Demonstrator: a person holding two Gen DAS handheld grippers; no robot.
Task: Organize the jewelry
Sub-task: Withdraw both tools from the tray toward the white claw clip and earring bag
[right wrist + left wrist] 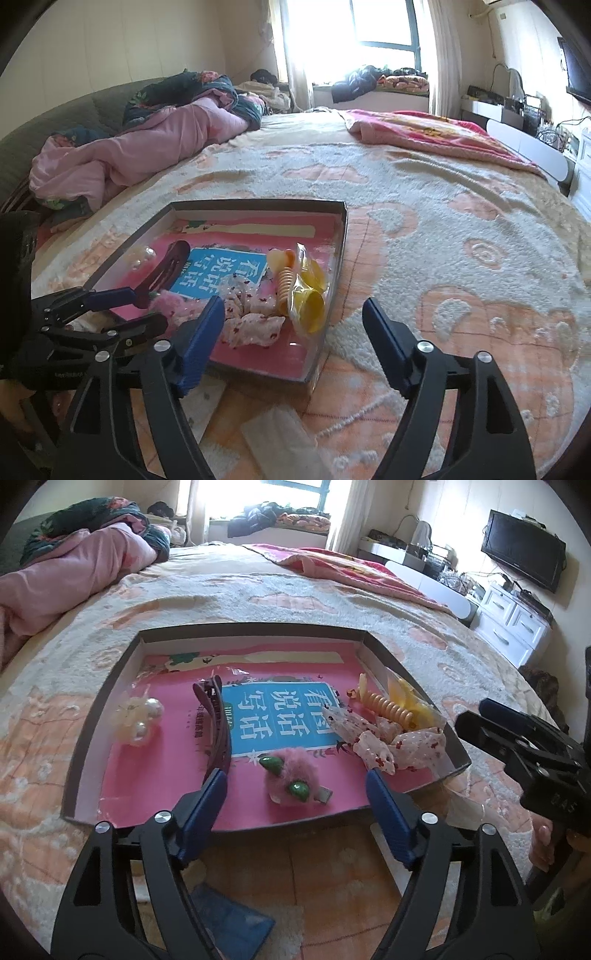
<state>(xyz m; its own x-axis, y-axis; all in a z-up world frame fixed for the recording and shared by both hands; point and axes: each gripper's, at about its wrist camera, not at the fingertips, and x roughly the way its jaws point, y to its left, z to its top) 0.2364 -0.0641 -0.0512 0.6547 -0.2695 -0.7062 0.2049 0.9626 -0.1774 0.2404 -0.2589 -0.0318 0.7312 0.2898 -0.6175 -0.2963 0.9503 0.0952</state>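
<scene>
Maroon hair clip [216,723], lengthwise, tip toward left gripper [295,790]

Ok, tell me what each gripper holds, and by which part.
Nothing. Left gripper is open over the fluffy clip in the tray; right gripper is open, empty.

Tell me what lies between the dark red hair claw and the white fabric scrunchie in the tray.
In the left wrist view, the pink fluffy clip and the blue label on the tray's pink liner lie between the dark red hair claw and the white fabric scrunchie.
</scene>
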